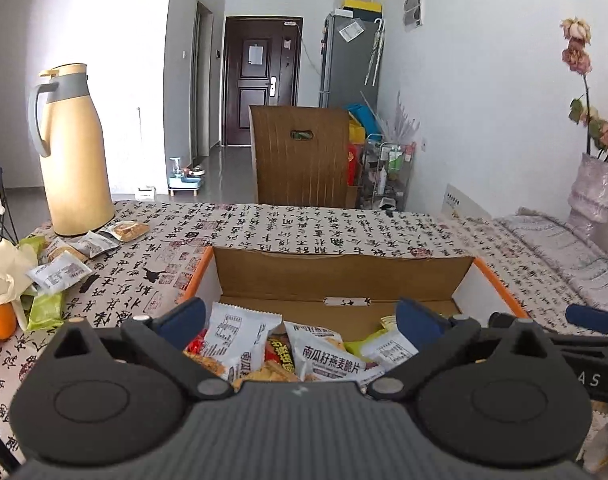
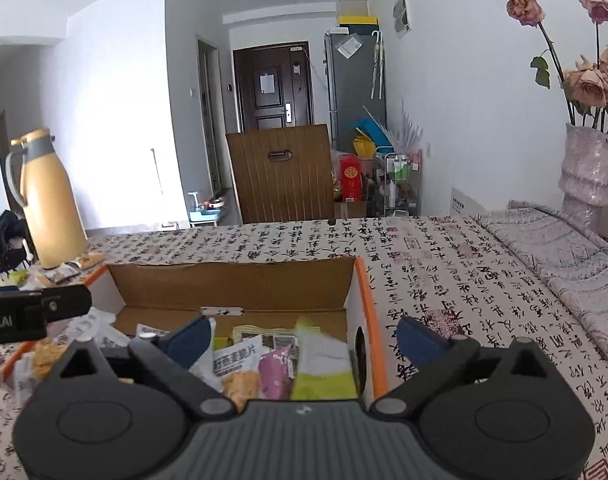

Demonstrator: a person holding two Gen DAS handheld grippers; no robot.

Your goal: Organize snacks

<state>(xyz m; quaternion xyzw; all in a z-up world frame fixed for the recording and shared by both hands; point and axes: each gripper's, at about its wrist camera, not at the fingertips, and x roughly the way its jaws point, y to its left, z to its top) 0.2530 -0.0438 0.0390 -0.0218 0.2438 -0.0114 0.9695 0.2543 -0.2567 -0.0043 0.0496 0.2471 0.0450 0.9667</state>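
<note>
over the cardboard box [image 1: 344, 276] on the tabletop [image 1: 344, 224], my left claw [image 1: 299, 314] and right claw [image 2: 304, 336] both gape wide, gripping nothing. snack packets [image 1: 324, 354] lie piled inside the box; more packets [image 1: 59, 270] sit left of it, by the thermos [image 1: 69, 152].

The far half of the cardboard box [image 1: 344, 280] floor is bare, and the tablecloth [image 2: 444, 264] right of it is free. Left, loose snack packets [image 1: 59, 270] and the thermos [image 1: 69, 152] block the way.
</note>
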